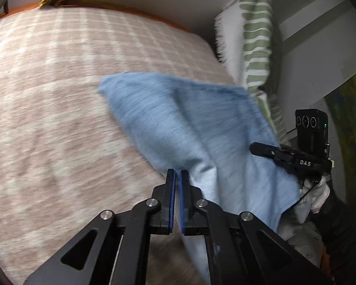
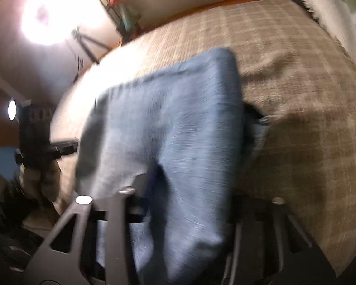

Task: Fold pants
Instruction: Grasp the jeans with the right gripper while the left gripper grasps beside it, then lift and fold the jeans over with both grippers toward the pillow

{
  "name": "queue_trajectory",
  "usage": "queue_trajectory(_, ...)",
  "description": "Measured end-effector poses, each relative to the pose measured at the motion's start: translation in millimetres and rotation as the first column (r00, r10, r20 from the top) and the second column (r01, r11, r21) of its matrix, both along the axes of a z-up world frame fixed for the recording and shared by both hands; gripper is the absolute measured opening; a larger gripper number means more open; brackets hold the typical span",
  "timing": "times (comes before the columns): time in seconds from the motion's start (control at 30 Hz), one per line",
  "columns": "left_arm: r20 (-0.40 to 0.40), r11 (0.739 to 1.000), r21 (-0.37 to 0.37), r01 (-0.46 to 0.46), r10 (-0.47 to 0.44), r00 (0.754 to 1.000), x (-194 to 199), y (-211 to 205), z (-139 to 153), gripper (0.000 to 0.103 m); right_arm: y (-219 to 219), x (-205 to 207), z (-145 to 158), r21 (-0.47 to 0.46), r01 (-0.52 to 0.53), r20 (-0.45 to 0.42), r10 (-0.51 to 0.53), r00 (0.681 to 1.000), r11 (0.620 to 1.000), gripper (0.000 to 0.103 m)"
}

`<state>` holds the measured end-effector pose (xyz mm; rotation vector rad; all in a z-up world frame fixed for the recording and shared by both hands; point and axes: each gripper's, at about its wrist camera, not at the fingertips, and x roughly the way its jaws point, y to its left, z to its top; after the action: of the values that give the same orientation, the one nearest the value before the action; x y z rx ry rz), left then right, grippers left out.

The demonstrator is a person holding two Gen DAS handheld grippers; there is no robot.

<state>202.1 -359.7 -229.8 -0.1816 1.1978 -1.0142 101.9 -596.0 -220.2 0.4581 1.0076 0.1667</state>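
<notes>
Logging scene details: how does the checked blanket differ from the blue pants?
The checked blanket is pinkish-beige with pale stripes; the blue pants are plain denim-blue. The blanket lies spread flat across the bed; the pants hang lifted and creased from the left gripper. Both are fabric.

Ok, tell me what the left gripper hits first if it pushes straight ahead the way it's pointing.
Most likely the light blue denim pants, whose cloth lies right past the left gripper. Beyond them is the pink-and-cream checked blanket. Motion blur makes depth uncertain.
</notes>
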Motion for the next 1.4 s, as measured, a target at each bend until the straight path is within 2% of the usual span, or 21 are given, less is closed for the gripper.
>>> queue_trajectory(0.1, 0.007, 1.000, -0.019, 0.007, -0.007, 1.000, -3, -13, 3, 0.000, 8, -2, 3, -0.086, -0.034, 0.004, 0.034, 0.999, 0.996, 0.029)
queue_trajectory(0.17, 0.029, 1.000, -0.003, 0.014, -0.014, 0.999, -3, -14, 5, 0.000, 3, -1, 1, -0.052, -0.036, 0.004, 0.036, 0.999, 0.998, 0.029)
queue_trajectory(0.23, 0.036, 1.000, 0.026, -0.001, 0.000, 0.999, 0, -11, 2, 0.000, -2, 3, -5, -0.033, -0.014, -0.020, 0.014, 1.000, 0.999, 0.042)
queue_trajectory(0.27, 0.027, 0.999, 0.031, -0.008, 0.007, 1.000, 3, -10, -2, 0.000, -2, 4, -6, -0.018, 0.000, -0.019, 0.000, 1.000, 1.000, 0.042)
queue_trajectory(0.3, -0.001, 1.000, 0.004, -0.019, 0.019, 1.000, 5, -9, -4, 0.000, 1, 4, -5, -0.022, 0.010, -0.014, -0.011, 1.000, 1.000, 0.039)
queue_trajectory(0.37, -0.016, 0.999, -0.037, -0.030, 0.030, 0.999, 4, -9, -4, 0.000, 14, 4, 5, -0.090, -0.003, 0.007, 0.003, 1.000, 0.996, 0.032)
queue_trajectory(0.43, -0.002, 0.998, -0.065, -0.015, 0.015, 1.000, 1, -14, 1, 0.000, 17, 1, 17, -0.071, -0.001, 0.038, 0.004, 0.999, 0.997, 0.026)
queue_trajectory(0.57, -0.025, 0.994, -0.108, -0.003, 0.001, 1.000, 2, -19, 3, 0.000, 20, -1, 37, -0.019, -0.038, 0.087, 0.039, 0.995, 0.999, 0.025)
queue_trajectory(0.7, 0.000, 0.991, -0.132, 0.016, -0.016, 1.000, 4, -29, 12, 0.000, 35, 6, 52, -0.030, -0.081, 0.126, 0.084, 0.988, 0.996, 0.025)
queue_trajectory(0.87, 0.006, 0.984, -0.175, -0.012, 0.013, 1.000, 25, -28, 24, 0.000, 41, 24, 67, -0.053, -0.088, 0.176, 0.096, 0.980, 0.995, 0.024)
queue_trajectory(0.97, 0.026, 0.977, -0.212, -0.026, 0.032, 0.999, 45, -28, 39, 0.000, 40, 40, 79, -0.071, -0.089, 0.206, 0.102, 0.973, 0.993, 0.024)
queue_trajectory(1.2, 0.111, 0.979, -0.206, -0.010, 0.033, 0.993, 109, -52, 65, 0.000, 36, 110, 101, -0.105, -0.097, 0.263, 0.122, 0.957, 0.990, 0.023)
queue_trajectory(1.3, 0.167, 0.969, -0.244, 0.037, 0.004, 0.986, 133, -65, 83, 0.000, 37, 143, 103, -0.125, -0.125, 0.267, 0.155, 0.951, 0.984, 0.023)
queue_trajectory(1.37, 0.248, 0.983, -0.180, 0.035, 0.011, 0.969, 151, -78, 93, 0.000, 36, 165, 100, -0.146, -0.138, 0.261, 0.173, 0.950, 0.980, 0.022)
queue_trajectory(1.4, 0.241, 0.986, -0.164, 0.009, 0.031, 0.970, 163, -78, 92, 0.000, 31, 175, 95, -0.135, -0.128, 0.251, 0.159, 0.955, 0.983, 0.022)
